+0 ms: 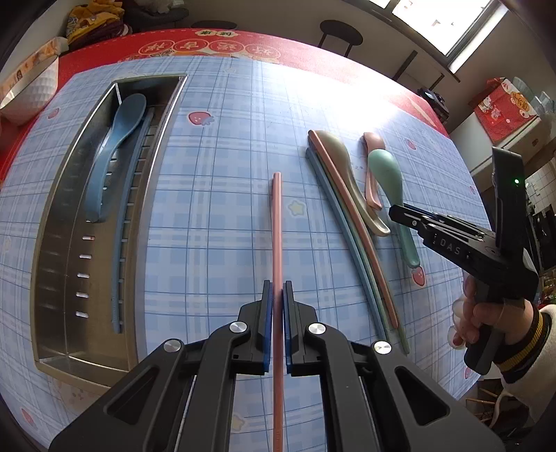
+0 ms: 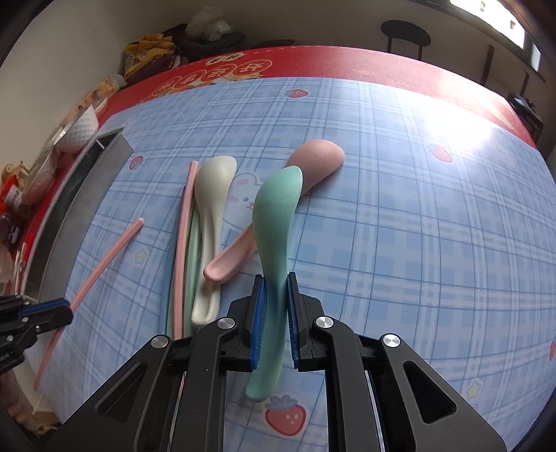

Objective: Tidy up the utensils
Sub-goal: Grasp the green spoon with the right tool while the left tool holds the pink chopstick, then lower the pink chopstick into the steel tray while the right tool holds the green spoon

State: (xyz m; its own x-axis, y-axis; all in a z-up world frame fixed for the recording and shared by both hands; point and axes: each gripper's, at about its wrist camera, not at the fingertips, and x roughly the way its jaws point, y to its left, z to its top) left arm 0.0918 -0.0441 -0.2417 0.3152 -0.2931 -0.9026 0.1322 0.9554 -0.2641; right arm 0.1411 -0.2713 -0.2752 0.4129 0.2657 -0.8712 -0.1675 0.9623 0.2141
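My left gripper (image 1: 277, 288) is shut on a pink chopstick (image 1: 277, 226) that points straight ahead over the blue plaid cloth. To its left, a long metal tray (image 1: 55, 226) holds a blue spoon (image 1: 111, 156) and a blue chopstick (image 1: 120, 243). My right gripper (image 2: 275, 278) has its pads against the handle of a green spoon (image 2: 278, 208), which lies across a pink spoon (image 2: 319, 156). Beside them are a cream spoon (image 2: 212, 194) and a bundle with a pink chopstick (image 2: 182, 236) on top. The left gripper (image 2: 66, 309) shows at the left edge of the right wrist view.
A white bowl (image 1: 31, 94) sits past the tray's far left corner on the red tablecloth. A black stool (image 1: 340, 33) stands behind the table and a red box (image 1: 504, 107) at the right. A hand (image 1: 486, 316) grips the right tool.
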